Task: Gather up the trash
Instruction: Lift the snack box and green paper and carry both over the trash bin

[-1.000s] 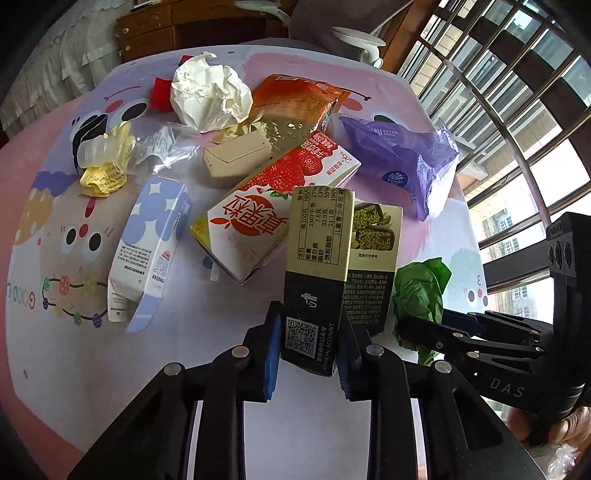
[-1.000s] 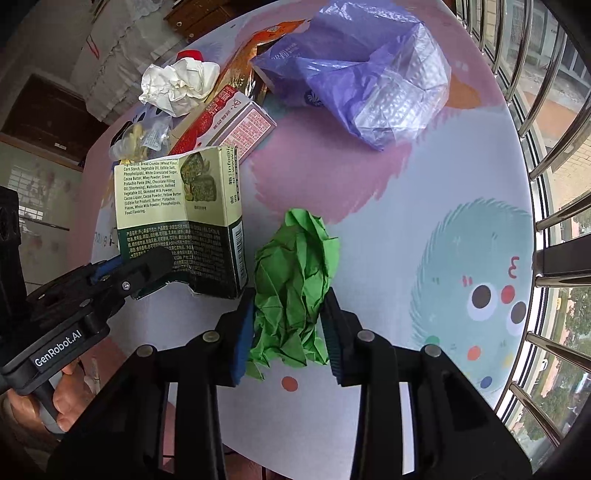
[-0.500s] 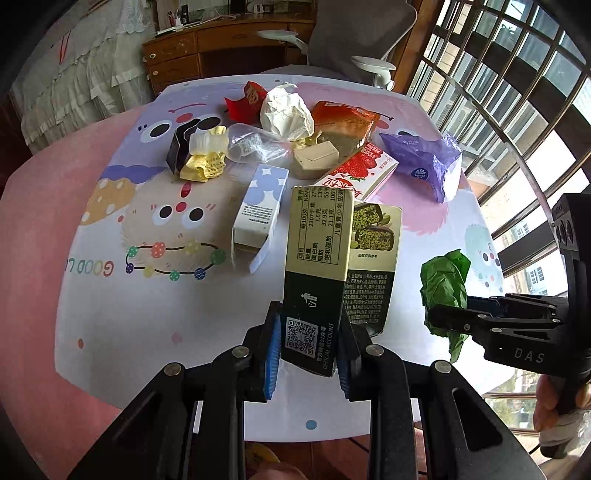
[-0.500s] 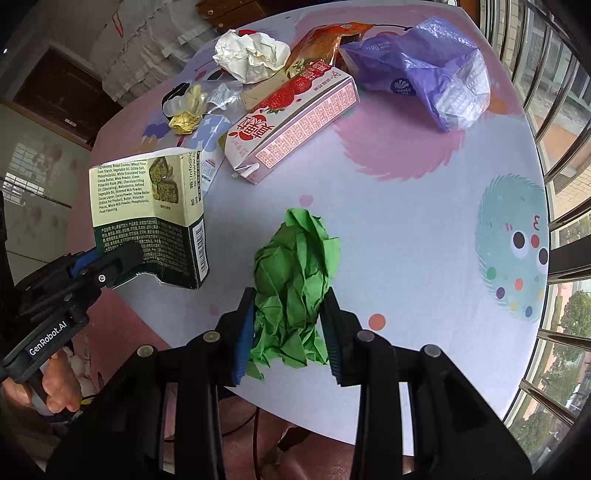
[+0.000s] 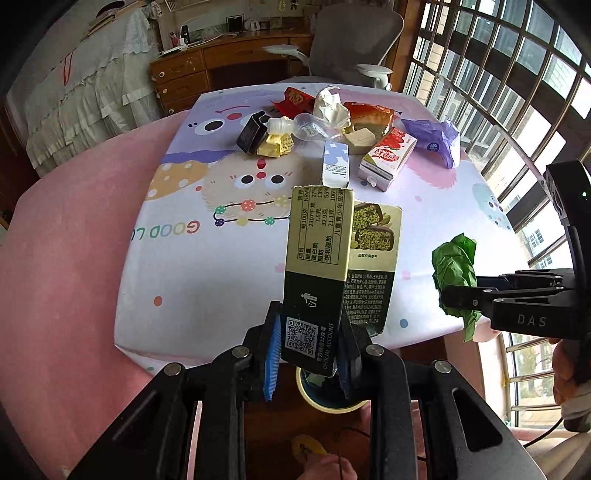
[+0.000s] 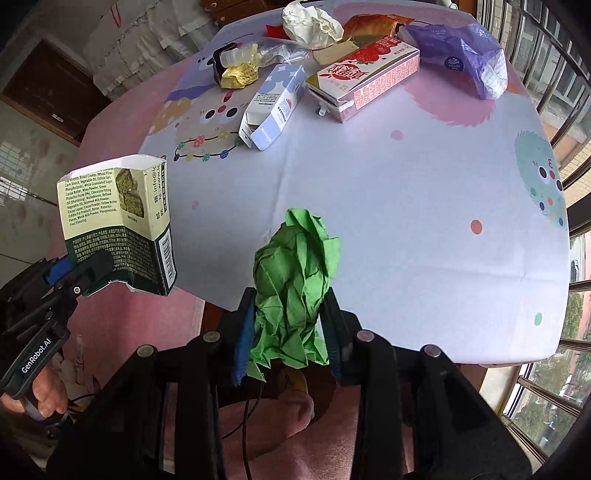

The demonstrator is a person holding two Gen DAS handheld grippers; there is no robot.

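Ahead of both my tools lies the desk (image 6: 406, 206), covered by a pale cartoon-printed cloth over pink; its near edge passes just under my fingertips. Beyond it stand a wooden dresser (image 5: 184, 79) and a grey office chair (image 5: 354, 40), with barred windows (image 5: 498, 74) along my right side

My left tool (image 5: 308, 345) is clamped on the dark lower end of a green-and-cream snack box (image 5: 321, 266), held upright above the near edge of the desk. My right tool (image 6: 286, 332) is squeezed around a crumpled green paper ball (image 6: 295, 280), also held over the near edge

The other trash sits well ahead, bunched at the far side: a strawberry milk carton (image 6: 364, 79), a blue-and-white carton (image 6: 271, 103) lying on its side with its open end toward me, a purple plastic bag (image 6: 461, 55) far right, a white paper wad (image 6: 314, 24), an orange wrapper (image 6: 373, 24), a yellow wrapper (image 6: 240, 72) and a small black box (image 5: 251, 133)

Between my tools and that pile the cloth is bare. Below my left tool, past the desk edge, a round rim (image 5: 332, 400) shows
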